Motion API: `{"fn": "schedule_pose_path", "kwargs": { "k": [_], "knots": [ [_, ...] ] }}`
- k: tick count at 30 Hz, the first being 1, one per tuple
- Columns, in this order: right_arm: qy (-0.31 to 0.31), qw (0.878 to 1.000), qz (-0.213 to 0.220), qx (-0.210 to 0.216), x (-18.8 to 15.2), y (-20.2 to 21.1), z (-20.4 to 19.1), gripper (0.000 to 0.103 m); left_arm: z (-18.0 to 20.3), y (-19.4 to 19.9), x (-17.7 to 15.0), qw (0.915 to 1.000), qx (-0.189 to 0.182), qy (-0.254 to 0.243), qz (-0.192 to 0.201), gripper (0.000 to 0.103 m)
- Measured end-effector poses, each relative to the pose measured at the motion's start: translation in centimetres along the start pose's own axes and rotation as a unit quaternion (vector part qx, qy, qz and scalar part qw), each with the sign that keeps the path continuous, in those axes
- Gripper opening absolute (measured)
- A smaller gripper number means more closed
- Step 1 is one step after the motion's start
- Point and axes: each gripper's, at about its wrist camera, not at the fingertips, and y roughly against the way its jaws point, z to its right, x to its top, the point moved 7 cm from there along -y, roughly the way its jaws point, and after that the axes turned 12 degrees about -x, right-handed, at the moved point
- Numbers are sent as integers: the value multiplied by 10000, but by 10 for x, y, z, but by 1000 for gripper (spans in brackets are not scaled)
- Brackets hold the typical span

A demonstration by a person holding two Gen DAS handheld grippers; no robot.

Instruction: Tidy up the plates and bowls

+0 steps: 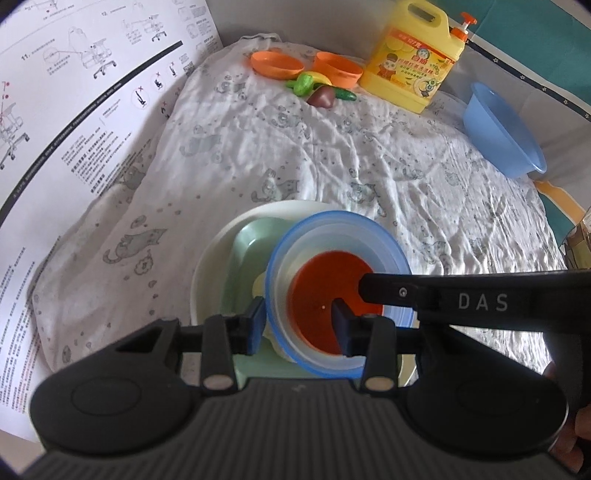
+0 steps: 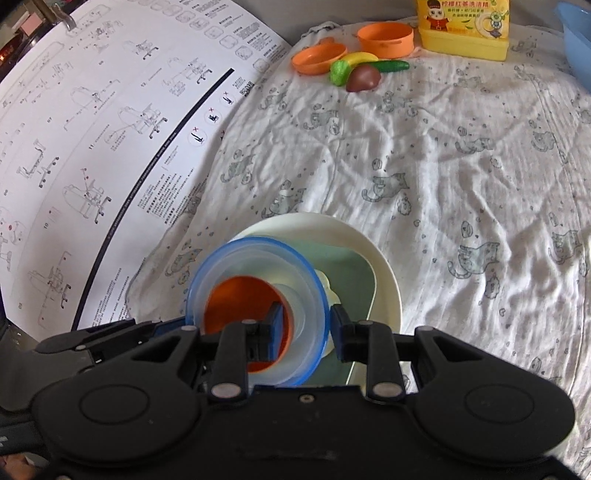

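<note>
While over white plate [image 1: 207, 266], both grippers [image 1: 299, 321] [image 2: 306, 332] clamp blue-rimmed bowl [image 1: 373, 236] wall, opposite sides.

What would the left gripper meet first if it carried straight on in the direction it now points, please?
The left gripper already straddles the wall of the blue-rimmed bowl, so going on it would probably first press into that bowl's orange bottom, with the green tray beneath. Depth is unclear.

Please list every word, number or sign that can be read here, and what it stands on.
"DAS": right gripper arm.
"11.": instruction sheet.
"10", "11", red "x" marks: the same sheet, right view.
Chinese label text: yellow bottle, too blurred to read surely.
Sheet's small print: unreadable.
</note>
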Motion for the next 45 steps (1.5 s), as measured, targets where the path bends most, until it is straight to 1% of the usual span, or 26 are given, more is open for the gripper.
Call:
{"fn": "schedule_pose_path", "kwargs": {
  "k": [4,14,19,21,24,26,27,28,29,30,31,32,34,39,42,45],
  "knots": [
    [36,10000,56,-30,2,-4,-1,28,-3,-3,0,10000,-3,29,48,42],
    [105,9999,106,4,4,-5,-3,28,-6,-5,1,10000,-26,61,61,42],
    [96,9998,160,14,4,-2,-2,30,-6,-4,3,9999,6,34,101,45],
    [85,9997,208,23,4,1,-1,30,-4,-1,3,9999,52,-4,152,50],
    [55,9995,306,42,6,8,0,30,-2,5,6,9994,162,-93,288,63],
    [5,9993,381,58,7,14,3,34,0,11,8,9987,225,-165,431,73],
    [-12,9991,424,62,7,17,5,42,1,15,9,9982,261,-200,503,76],
    [-12,9987,498,65,8,21,8,54,2,18,10,9976,300,-237,573,87],
    [-9,9983,585,66,8,26,10,62,3,23,11,9967,360,-284,670,98],
    [-11,9976,692,55,8,32,12,78,4,28,12,9953,435,-341,790,102],
    [-2,9968,801,50,8,37,14,88,5,34,13,9939,488,-400,907,103],
    [22,9955,942,56,8,45,17,91,6,39,14,9930,485,-448,982,103],
    [42,9937,1116,80,7,58,23,103,10,47,15,9919,416,-493,1090,103],
    [-7,9898,1422,31,2,83,44,103,19,65,15,9884,352,-650,1330,103],
    [-12,9871,1602,-67,-6,95,57,103,26,77,12,9848,355,-816,1494,103],
    [118,9834,1794,-232,-15,107,65,103,34,87,9,9820,312,-952,1601,103]
  ]
}}
